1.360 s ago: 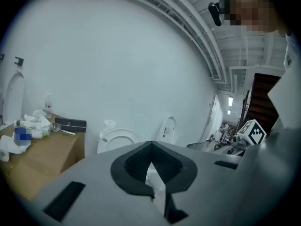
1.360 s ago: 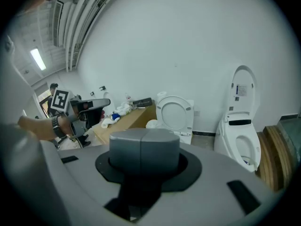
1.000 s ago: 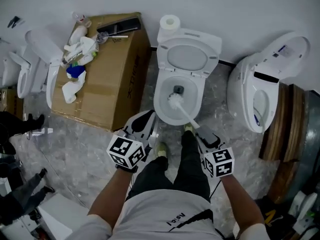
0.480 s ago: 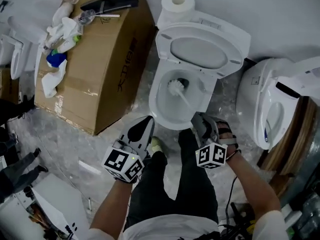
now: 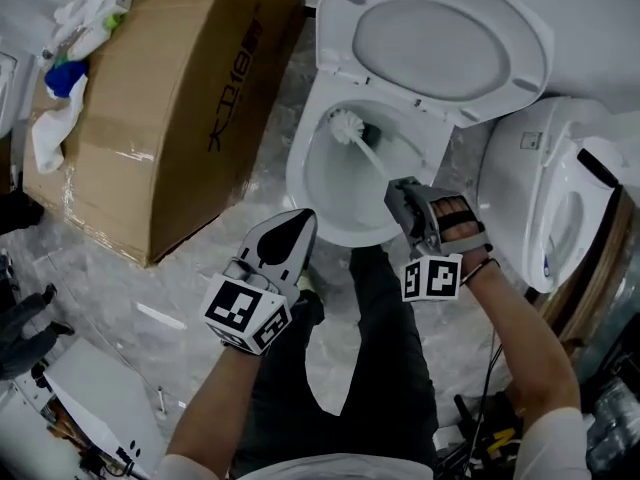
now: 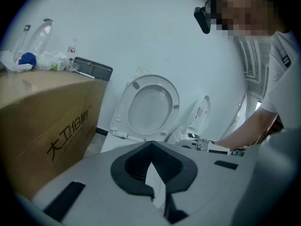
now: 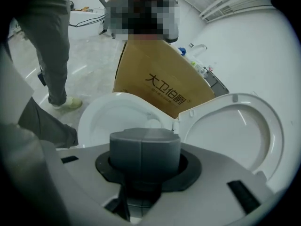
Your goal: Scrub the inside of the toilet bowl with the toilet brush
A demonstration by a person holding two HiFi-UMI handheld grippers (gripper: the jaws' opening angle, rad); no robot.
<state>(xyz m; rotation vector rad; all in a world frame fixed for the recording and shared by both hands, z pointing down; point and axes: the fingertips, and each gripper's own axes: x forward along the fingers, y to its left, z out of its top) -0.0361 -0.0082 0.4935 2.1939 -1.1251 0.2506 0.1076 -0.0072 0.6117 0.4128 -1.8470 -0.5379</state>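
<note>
The white toilet bowl [image 5: 315, 193] stands open with its lid [image 5: 440, 38] raised. The toilet brush has its white bristle head [image 5: 344, 123] against the bowl's far-left inner wall, and its handle slants down-right to my right gripper [image 5: 399, 194]. That gripper is shut on the brush's grey handle end [image 7: 145, 147] over the bowl's front-right rim. My left gripper [image 5: 301, 220] is shut with nothing in it, just outside the bowl's front-left rim. In the left gripper view its jaws [image 6: 151, 173] point at the raised lid [image 6: 150, 109].
A large cardboard box [image 5: 170, 98] stands left of the toilet, with rags and bottles [image 5: 65, 28] on top. A second white toilet [image 5: 555, 198] is close on the right. The person's legs [image 5: 380, 368] stand before the bowl. Another person's legs [image 7: 51, 46] show in the right gripper view.
The brush head went from the bowl's middle to its far-left wall. My right gripper rose to the front-right rim. The head view came in closer over the bowl.
</note>
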